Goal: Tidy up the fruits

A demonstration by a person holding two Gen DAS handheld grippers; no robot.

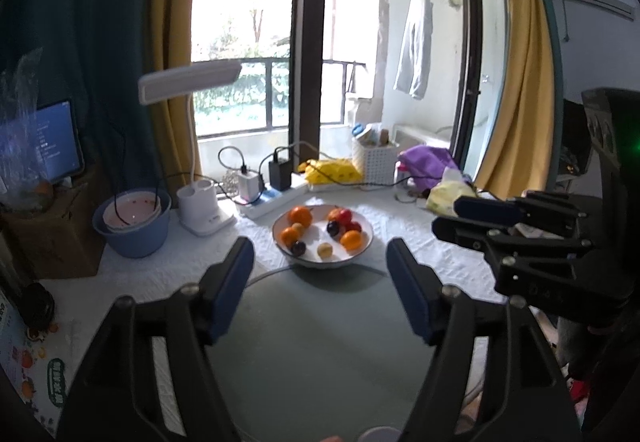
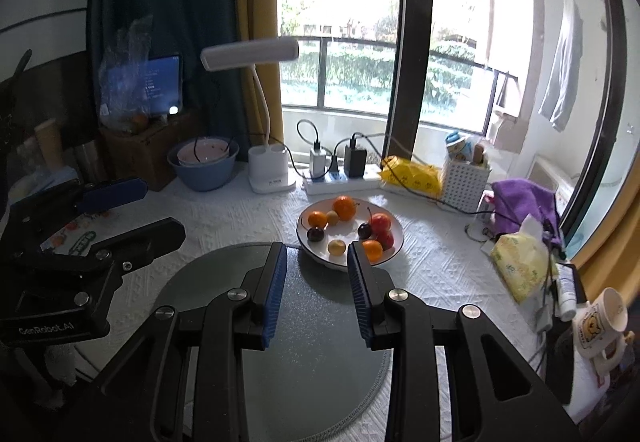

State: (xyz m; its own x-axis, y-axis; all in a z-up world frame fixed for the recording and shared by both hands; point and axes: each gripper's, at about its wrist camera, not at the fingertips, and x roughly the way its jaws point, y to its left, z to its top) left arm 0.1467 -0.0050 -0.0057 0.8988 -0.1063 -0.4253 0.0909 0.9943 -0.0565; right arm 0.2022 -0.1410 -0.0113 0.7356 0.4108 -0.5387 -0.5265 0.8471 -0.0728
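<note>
A white bowl on the white tablecloth holds several fruits: oranges, red apples, dark plums and small yellow fruits. A grey round mat lies in front of the bowl. My left gripper is open and empty above the mat; it also shows in the right wrist view. My right gripper is open and empty above the mat, just short of the bowl; it also shows in the left wrist view.
A blue basin with a pink bowl inside, a white desk lamp, a power strip with chargers, a white basket, a yellow tissue pack and a mug ring the table.
</note>
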